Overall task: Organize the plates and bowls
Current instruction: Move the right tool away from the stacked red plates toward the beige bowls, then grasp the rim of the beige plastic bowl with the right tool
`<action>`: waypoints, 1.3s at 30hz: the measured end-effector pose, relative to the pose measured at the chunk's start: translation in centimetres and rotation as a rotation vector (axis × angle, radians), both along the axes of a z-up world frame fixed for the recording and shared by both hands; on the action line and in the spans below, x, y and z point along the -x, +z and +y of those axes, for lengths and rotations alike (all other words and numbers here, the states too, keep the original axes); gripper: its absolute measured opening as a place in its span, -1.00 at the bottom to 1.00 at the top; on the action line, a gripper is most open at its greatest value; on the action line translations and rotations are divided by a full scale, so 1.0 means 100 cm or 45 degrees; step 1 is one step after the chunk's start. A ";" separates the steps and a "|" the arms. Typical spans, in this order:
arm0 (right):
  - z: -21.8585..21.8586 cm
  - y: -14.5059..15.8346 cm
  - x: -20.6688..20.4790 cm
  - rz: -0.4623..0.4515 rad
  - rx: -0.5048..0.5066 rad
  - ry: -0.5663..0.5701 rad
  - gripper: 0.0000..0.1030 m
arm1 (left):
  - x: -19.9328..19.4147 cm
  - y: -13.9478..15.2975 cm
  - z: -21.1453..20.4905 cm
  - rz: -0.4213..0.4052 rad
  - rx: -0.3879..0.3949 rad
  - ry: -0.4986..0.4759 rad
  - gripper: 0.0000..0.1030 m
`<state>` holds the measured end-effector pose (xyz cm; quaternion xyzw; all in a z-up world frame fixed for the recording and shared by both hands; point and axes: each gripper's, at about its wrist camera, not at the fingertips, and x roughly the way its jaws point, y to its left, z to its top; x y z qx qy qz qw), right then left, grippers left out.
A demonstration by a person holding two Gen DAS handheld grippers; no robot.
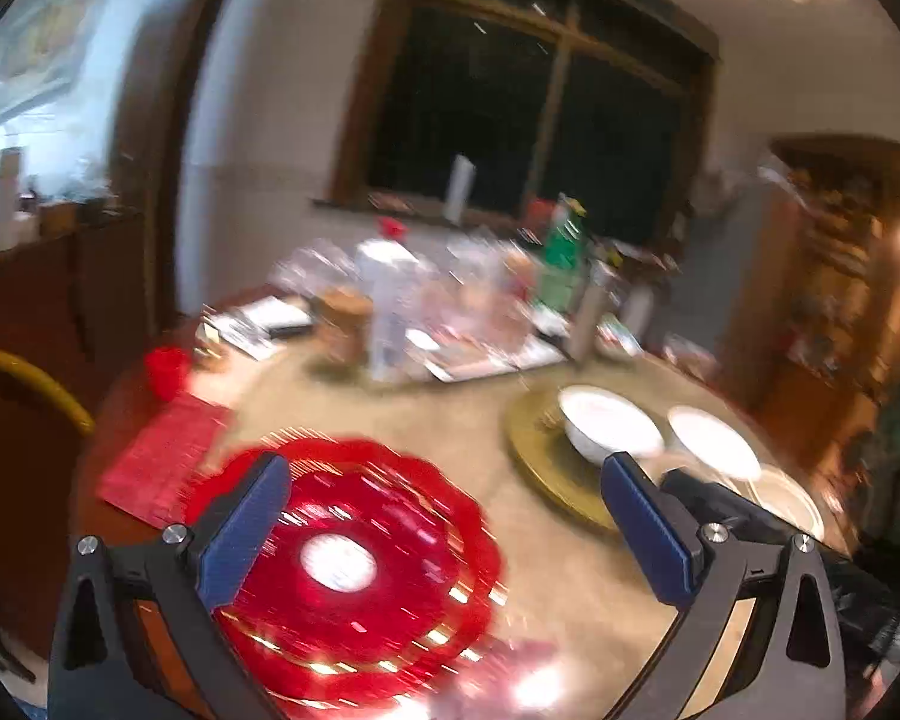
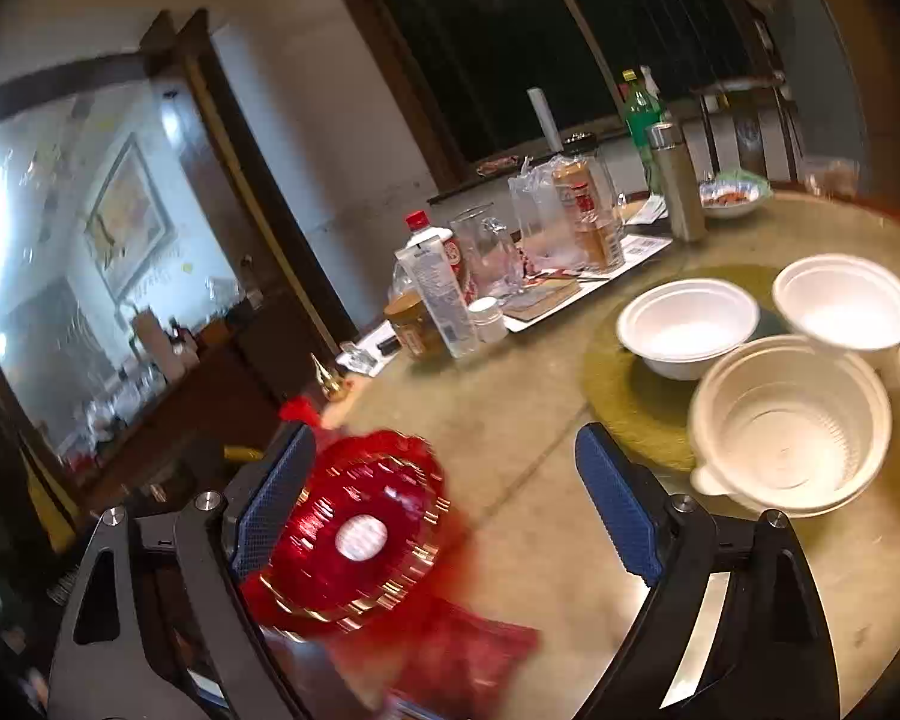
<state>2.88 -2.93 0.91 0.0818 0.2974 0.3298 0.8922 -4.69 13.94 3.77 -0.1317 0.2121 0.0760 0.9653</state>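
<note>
Both tongs, left gripper and right gripper, are held wide; the scalloped red plastic plate is seen directly below the left, nearer.

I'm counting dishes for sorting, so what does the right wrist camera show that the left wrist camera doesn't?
Only the right wrist view shows the ribbed translucent plastic bowl clearly, plus a small patterned dish at the table's far edge. Only the left wrist view shows a small red cup. Both show the red scalloped plate, the shallow white bowl on the gold round mat, and open grippers.
</note>
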 end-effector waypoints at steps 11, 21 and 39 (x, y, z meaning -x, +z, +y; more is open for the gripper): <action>-0.089 -0.023 -0.010 0.187 0.223 -0.236 0.73 | -0.044 -0.030 -0.074 0.264 -0.103 -0.280 0.99; -0.130 -0.021 -0.022 0.176 0.271 -0.314 1.00 | -0.059 -0.031 -0.097 0.239 -0.066 -0.354 1.00; -0.176 -0.041 -0.060 0.734 -0.084 -0.367 1.00 | -0.119 -0.037 -0.093 0.367 0.086 -0.441 1.00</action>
